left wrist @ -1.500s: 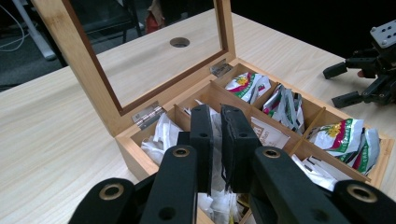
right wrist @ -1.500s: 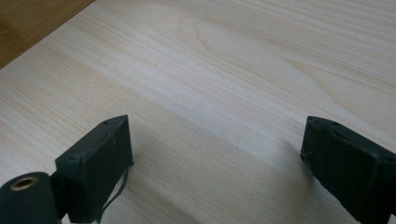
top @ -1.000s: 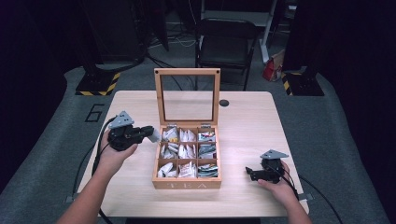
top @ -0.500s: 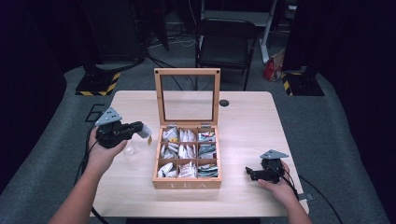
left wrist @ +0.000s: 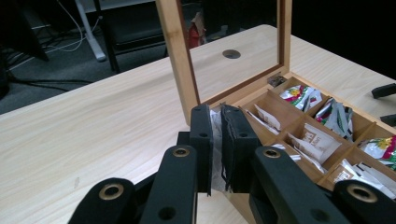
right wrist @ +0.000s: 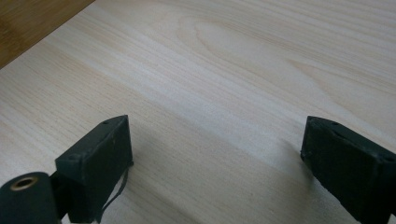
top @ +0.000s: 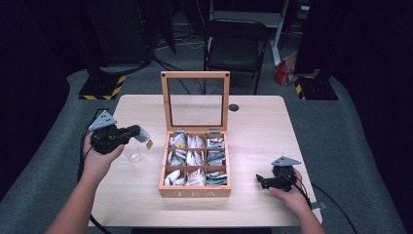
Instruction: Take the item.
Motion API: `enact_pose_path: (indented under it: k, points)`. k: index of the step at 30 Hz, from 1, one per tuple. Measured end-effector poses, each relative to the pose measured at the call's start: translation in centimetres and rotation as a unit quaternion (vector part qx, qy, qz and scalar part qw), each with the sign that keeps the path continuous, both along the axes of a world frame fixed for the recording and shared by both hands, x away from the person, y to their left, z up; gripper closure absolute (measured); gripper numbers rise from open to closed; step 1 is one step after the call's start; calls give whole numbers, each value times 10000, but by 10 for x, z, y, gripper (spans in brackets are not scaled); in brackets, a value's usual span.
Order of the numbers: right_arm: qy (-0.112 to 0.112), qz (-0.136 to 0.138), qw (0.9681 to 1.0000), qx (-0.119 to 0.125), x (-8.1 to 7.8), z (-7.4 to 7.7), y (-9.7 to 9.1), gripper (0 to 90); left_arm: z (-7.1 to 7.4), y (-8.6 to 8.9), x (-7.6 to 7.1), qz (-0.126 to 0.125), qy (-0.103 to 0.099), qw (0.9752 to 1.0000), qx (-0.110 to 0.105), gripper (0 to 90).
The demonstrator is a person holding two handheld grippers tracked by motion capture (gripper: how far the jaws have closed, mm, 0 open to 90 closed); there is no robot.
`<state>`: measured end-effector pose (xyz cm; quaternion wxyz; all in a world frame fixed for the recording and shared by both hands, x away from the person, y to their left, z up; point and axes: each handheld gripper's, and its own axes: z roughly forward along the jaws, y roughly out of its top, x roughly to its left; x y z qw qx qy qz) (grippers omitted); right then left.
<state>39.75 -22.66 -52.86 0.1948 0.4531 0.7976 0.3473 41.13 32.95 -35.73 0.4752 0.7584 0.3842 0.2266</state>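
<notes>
A wooden tea box stands open mid-table, its glass lid upright, its compartments full of tea bags. To the left of the box my left gripper hangs above the table, shut on a white tea bag whose small tag dangles. In the left gripper view the jaws pinch the thin bag, with the box behind them. My right gripper rests near the front right edge. Its jaws stand wide open over bare wood.
A clear glass stands on the table just below the held tea bag. A round cable hole lies behind the box. A black chair stands past the table's far edge.
My left gripper has drawn left, away from the box, carrying the tea bag, and now hangs over the glass. The right gripper has stayed put.
</notes>
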Motion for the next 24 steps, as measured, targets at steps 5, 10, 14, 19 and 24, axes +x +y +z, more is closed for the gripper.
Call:
enact_pose_path:
  k: [5,10,14,19,24]
  points:
    - [-1,-3,10000,2,0,0,0,83,1,6,-1,81,-14,10000,-27,836]
    - [0,0,10000,0,0,0,0,83,1,12,-1,175,-6,9998,-34,836]
    - [-3,0,10000,1,0,0,0,82,0,17,0,266,9,9996,-59,836]
    - [-3,0,10000,-1,0,0,0,83,-1,25,1,386,7,9992,-34,837]
    - [-3,0,10000,-1,0,0,0,83,-5,30,1,472,58,9989,42,837]
